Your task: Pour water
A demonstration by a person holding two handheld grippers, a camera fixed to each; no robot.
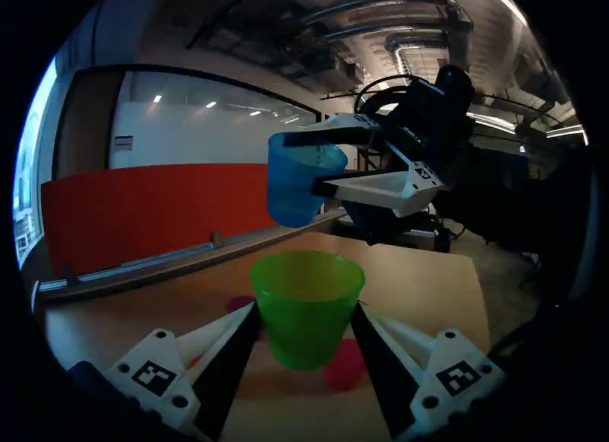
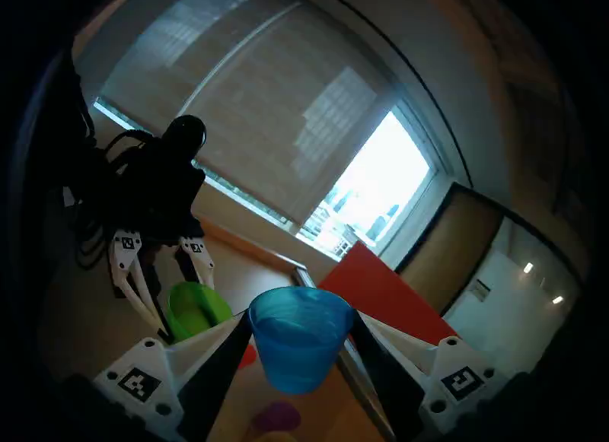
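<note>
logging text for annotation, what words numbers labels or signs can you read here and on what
No words or numbers can be read.
Square markers on the fingers of the left gripper and right gripper: black-and-white patterns, no letters.
Small sign on the glass wall, left gripper view: too small to read.
Green cup and blue cup: no print visible.

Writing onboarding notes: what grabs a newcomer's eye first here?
A green cup sits between the fingers of the left gripper, front and centre above the table. Higher, the right gripper holds a blue cup. A red wall panel runs behind on the left.
</note>
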